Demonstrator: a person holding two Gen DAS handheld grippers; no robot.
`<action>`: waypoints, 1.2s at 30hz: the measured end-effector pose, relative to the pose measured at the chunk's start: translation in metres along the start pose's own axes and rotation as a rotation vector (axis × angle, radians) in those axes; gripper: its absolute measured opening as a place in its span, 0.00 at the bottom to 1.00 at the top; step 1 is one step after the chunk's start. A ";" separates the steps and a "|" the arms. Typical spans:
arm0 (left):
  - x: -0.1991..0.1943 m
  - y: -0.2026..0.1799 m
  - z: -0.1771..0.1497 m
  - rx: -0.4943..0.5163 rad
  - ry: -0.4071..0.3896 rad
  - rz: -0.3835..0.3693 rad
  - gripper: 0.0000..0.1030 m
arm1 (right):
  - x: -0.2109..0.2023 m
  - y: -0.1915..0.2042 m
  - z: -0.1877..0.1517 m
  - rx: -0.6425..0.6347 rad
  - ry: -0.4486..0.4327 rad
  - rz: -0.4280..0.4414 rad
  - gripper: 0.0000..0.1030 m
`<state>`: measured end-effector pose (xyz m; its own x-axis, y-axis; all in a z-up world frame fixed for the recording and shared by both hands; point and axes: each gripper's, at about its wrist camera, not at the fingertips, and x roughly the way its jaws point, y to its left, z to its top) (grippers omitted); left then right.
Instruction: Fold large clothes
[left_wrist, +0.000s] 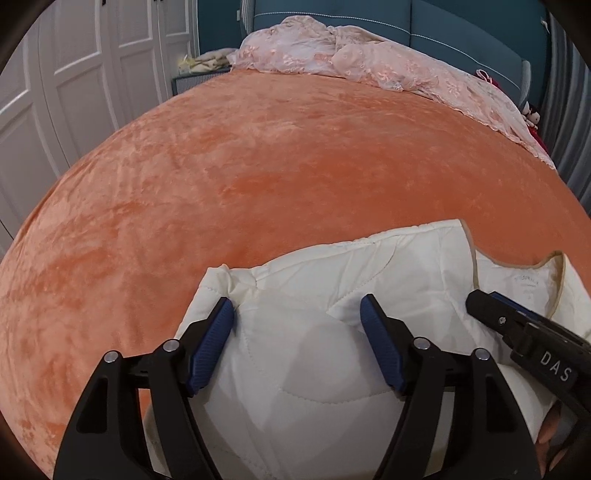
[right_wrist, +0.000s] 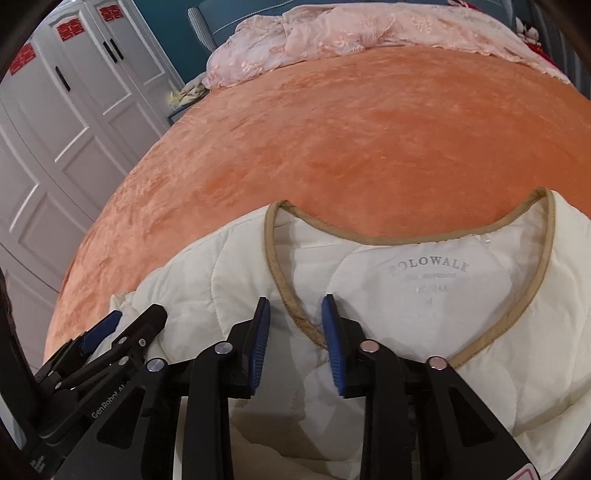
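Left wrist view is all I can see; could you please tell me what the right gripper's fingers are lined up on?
Observer: The right gripper straddles the tan neckline trim of the cream jacket, jaws apart, not pinching.
Operator: Thank you. Which side faces up at the neck?
Observer: The lining; its collar print is legible here, beginning POLO.
Operator: Anything on the wardrobe?
Observer: Red paper cutouts sit high on the wardrobe doors.

Both wrist cameras look steeply down along their fingers, close over a cream quilted jacket (left_wrist: 295, 295) (right_wrist: 424, 277), sharing the orange velvety bedspread (left_wrist: 258, 166) (right_wrist: 332, 129) beyond.
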<state>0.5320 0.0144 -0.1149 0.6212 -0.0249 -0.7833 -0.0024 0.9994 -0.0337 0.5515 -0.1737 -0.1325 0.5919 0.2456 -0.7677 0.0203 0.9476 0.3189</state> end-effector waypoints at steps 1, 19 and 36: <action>0.001 0.000 0.000 0.001 -0.003 0.000 0.68 | 0.001 -0.001 0.001 -0.003 -0.004 -0.012 0.19; -0.023 -0.008 0.007 0.037 -0.023 0.000 0.68 | -0.106 -0.088 -0.004 0.221 -0.254 -0.157 0.17; -0.015 -0.219 -0.016 0.279 0.134 -0.285 0.64 | -0.100 -0.182 -0.017 0.195 -0.086 -0.142 0.24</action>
<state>0.5105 -0.2041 -0.1056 0.4591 -0.2861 -0.8411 0.3785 0.9195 -0.1062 0.4748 -0.3676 -0.1235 0.6379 0.0872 -0.7652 0.2578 0.9121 0.3188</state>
